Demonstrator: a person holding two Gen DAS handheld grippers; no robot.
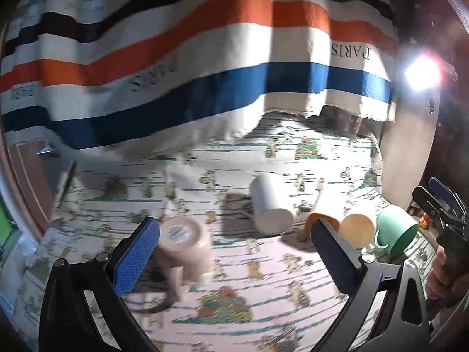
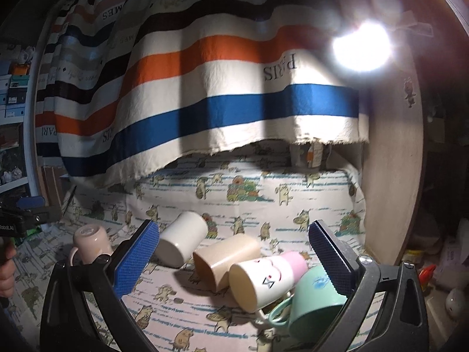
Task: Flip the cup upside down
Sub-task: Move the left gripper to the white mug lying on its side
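Hovering over five cups on the cloth, both claws spread wide and holding nothing.

Far left, the pink mug (image 1: 184,246) already stands mouth-down, label on its base showing, handle toward the camera; the left gripper (image 1: 234,252) hangs just above and beside it, empty, as if finished with it. Next comes the white cup (image 2: 180,242) on its side, then the tan cup (image 2: 225,259), the pink-and-white cup (image 2: 265,281) and the green mug (image 2: 313,302), also lying down and crowded together, the last three touching. The right gripper (image 2: 234,258) is aimed over this cluster, fingers wide, probably to straddle one. Judged: one cup flipped, four left. The striped drape (image 2: 222,94) hangs behind; the lamp (image 2: 362,48) glares at right.
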